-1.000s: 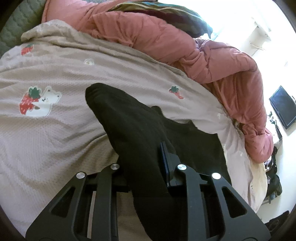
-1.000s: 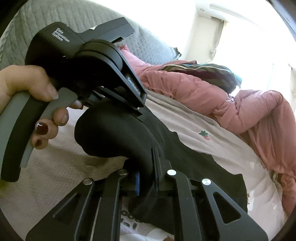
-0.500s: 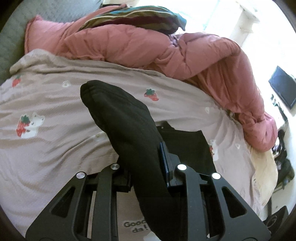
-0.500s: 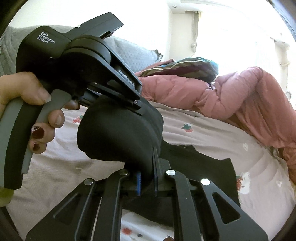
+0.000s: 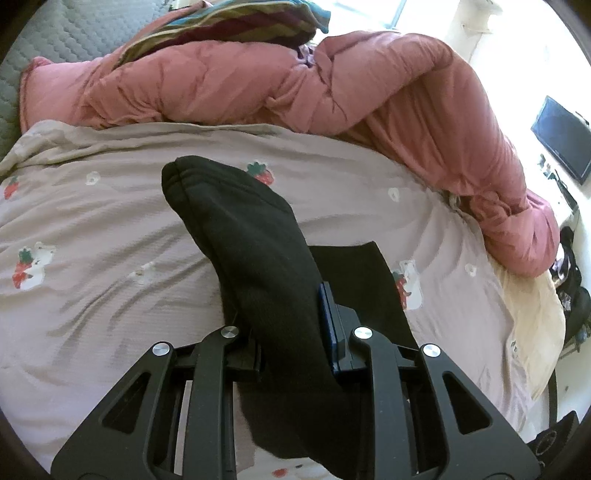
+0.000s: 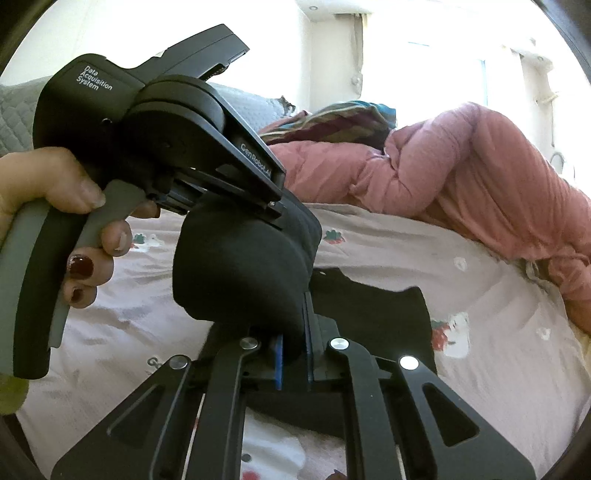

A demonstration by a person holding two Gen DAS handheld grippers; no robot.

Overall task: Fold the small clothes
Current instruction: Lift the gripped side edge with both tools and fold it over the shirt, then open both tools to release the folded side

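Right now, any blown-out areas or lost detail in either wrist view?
Left wrist view: the window is clipped white at the upper right, and the black garment is almost textureless, fisheye bending the bedsheet. Right wrist view: the window and wall wash out, the pink duvet stays readable, and the garment's folds are crushed to black.

A: Legible print, right wrist view?
B: 2 items on the left gripper (image 6: 236,210): "Data Acquisition System" in white on its body, far left; "GenRobot.AI" along its plate edge.
A: Bedsheet (image 6: 369,243)?
B: Partial "G…" near left; rest hidden.
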